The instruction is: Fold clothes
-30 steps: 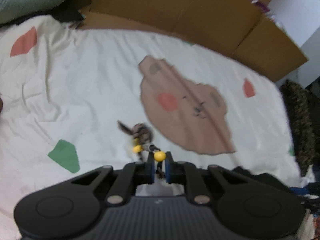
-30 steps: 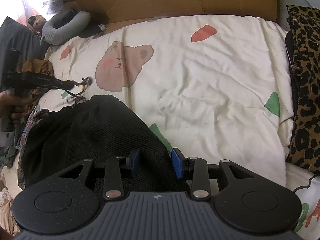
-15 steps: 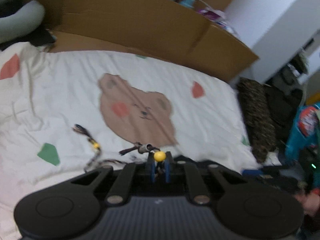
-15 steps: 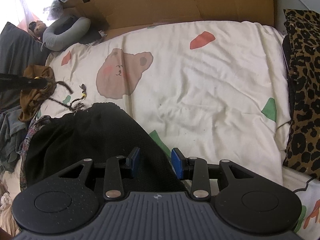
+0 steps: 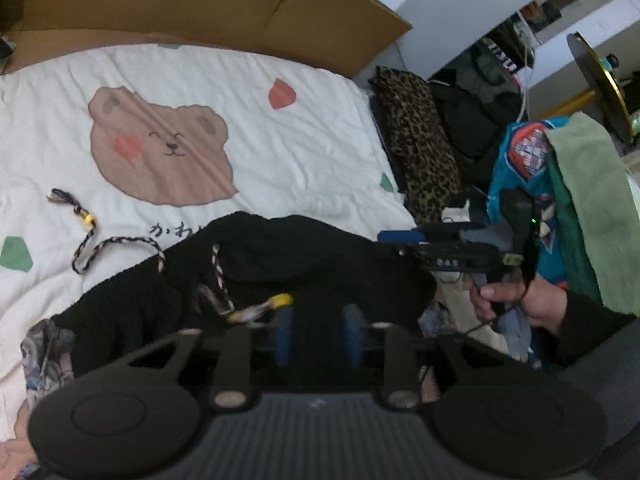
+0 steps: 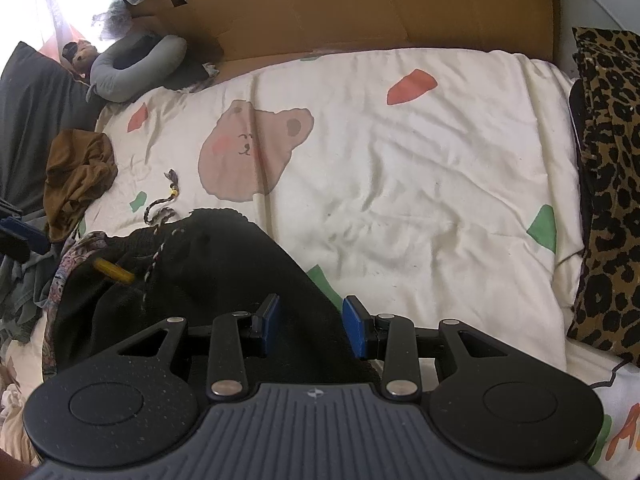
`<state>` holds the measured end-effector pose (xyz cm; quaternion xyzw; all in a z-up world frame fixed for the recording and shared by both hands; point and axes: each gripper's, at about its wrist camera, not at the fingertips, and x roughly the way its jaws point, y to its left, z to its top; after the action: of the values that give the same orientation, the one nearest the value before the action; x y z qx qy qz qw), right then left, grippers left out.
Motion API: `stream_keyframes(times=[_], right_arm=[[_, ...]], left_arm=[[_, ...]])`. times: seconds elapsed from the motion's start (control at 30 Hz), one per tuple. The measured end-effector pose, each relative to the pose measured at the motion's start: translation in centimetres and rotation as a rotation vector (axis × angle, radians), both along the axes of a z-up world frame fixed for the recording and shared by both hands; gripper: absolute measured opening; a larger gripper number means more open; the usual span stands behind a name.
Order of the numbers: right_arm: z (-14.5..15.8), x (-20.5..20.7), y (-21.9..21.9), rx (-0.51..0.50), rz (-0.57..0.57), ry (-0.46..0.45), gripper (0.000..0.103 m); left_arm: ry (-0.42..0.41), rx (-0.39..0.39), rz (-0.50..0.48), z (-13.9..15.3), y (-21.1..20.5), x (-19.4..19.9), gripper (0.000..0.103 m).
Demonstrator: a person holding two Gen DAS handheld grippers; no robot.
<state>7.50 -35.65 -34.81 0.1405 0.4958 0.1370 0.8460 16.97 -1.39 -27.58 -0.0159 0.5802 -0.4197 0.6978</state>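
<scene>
Over the cream bear-print bed cover (image 5: 320, 128), the left tool (image 5: 316, 336) is hovering agape, empty, above the crumpled black knit garment (image 5: 280, 264); gather its braided cord (image 5: 116, 246) inward. Right view: right tool (image 6: 310, 326) is straddling the hem, gaping, holding nothing.

A cream bear-print bedsheet (image 6: 400, 184) lies before a cardboard wall (image 6: 360, 4); bright window light (image 6: 52, 8) at left.

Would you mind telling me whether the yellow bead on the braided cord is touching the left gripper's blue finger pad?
Cannot tell. In the left wrist view the yellow bead sits right at the pad of the open left gripper, but motion blur hides any contact or gap.
</scene>
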Motion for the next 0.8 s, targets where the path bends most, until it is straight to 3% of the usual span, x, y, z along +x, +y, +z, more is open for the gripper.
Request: stream_keyframes(times=[0.13, 0.37, 0.53, 0.63, 0.8], right_arm=[[0.1, 0.0, 0.2, -0.004, 0.007, -0.002, 0.041], [-0.2, 0.1, 0.3, -0.012, 0.007, -0.001, 0.041], [-0.5, 0.3, 0.3, -0.016, 0.005, 0.001, 0.041], [-0.7, 0.4, 0.3, -0.019, 0.005, 0.003, 0.041], [-0.8, 0.4, 0.5, -0.024, 0.012, 0.008, 0.041]], left_arm=[[-0.034, 0.030, 0.074, -0.3, 0.9, 1.3, 0.038], [-0.123, 0.150, 0.241, -2.8, 2.6, 6.0, 0.038], [-0.181, 0.253, 0.253, -5.2, 2.5, 8.7, 0.039], [-0.206, 0.291, 0.255, -6.8, 2.3, 9.8, 0.048], [-0.213, 0.348, 0.241, -9.6, 2.2, 11.0, 0.049]])
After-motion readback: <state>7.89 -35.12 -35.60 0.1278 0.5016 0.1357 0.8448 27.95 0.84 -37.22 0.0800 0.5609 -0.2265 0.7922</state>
